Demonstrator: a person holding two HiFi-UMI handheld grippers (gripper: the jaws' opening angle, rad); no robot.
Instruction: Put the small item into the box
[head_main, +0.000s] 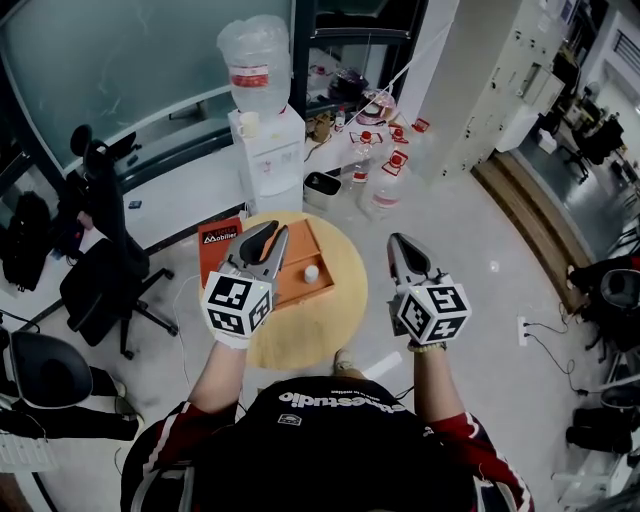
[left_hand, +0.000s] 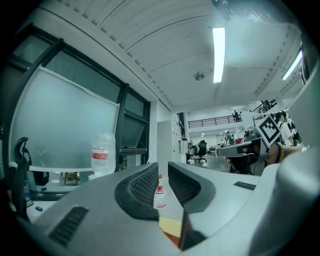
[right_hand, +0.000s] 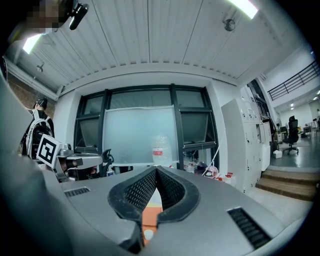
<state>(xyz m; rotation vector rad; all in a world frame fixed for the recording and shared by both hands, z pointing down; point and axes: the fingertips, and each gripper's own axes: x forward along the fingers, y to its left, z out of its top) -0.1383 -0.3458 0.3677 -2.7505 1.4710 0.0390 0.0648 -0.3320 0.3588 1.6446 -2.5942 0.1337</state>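
A small white item (head_main: 311, 272) lies inside the open orange box (head_main: 298, 291) on a round wooden table (head_main: 345, 268). My left gripper (head_main: 269, 238) is held over the box's left side, its jaws a narrow gap apart with nothing between them. In the left gripper view the same gripper (left_hand: 163, 169) points level into the room, and a strip of table and box shows below its jaws. My right gripper (head_main: 398, 242) hovers over the table's right edge, its tips touching and empty. Under its jaws in the right gripper view (right_hand: 156, 170) a slice of the orange box (right_hand: 150, 216) shows.
A red-orange labelled panel (head_main: 218, 246) lies at the table's left edge. Behind the table stand a water dispenser (head_main: 264, 130) and several water bottles (head_main: 384, 185) on the floor. An office chair (head_main: 100, 280) is at the left, a raised wooden step (head_main: 520, 215) at the right.
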